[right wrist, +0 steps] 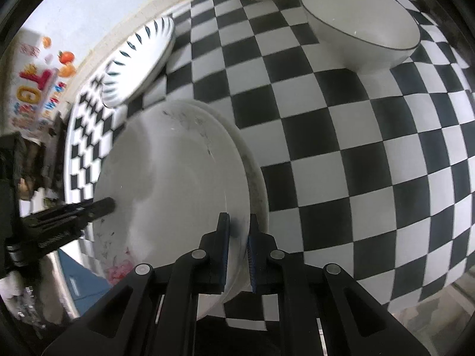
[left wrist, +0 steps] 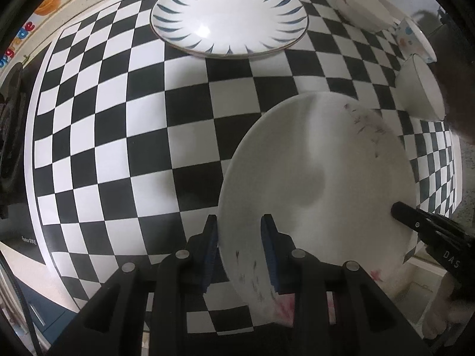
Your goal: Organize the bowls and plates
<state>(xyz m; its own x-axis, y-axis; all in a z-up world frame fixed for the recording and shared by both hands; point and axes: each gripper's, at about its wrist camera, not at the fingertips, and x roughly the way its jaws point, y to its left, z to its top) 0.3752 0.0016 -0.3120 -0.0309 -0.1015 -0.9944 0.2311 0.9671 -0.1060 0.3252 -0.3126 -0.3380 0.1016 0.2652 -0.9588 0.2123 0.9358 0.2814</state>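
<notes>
I was working over a black-and-white checkered mat (left wrist: 124,136) spread on a pale speckled counter, with a wall behind carrying bright fruit stickers. Above that mat hung the white floral plate (left wrist: 320,178), glossy and round, faint pink and grey sprigs near its rim. My left gripper (left wrist: 242,249) had its blue pads nearly closed, clamped on the plate's near rim; my right gripper (right wrist: 239,249) pinched the opposite rim, jaws almost together. From the right wrist view the plate seemed to show a second rim beneath, so I could not tell whether it was one plate or two. Beyond it on the mat lay a blue-petal plate (left wrist: 228,14), shallow, with a thin dark edge. A plain white bowl (right wrist: 362,23) with a dark rim sat farther off, with two more bowls cut off by the frame edge.
</notes>
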